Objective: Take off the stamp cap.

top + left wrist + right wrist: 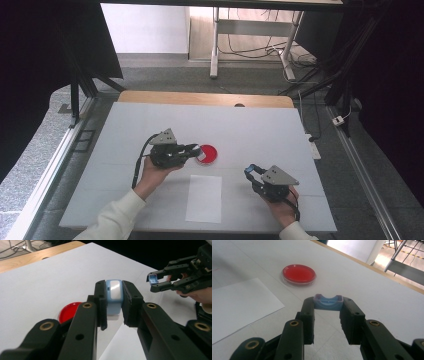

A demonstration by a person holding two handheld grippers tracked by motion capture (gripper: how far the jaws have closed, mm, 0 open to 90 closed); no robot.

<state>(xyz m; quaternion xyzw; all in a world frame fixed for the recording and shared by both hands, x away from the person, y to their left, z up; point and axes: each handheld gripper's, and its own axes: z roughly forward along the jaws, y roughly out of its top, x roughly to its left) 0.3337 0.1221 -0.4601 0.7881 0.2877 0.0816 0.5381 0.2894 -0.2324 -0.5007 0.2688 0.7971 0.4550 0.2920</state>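
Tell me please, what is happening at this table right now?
A person sits at a white table and holds a hand-held gripper in each hand. The left hand-held gripper is shut on a light blue piece with a pale face, close to a round red dish. The right hand-held gripper is shut on a small blue piece with a curved notch, held apart from the left one. A white sheet of paper lies between the two hands.

White paper sheet (204,198), red dish (207,154)
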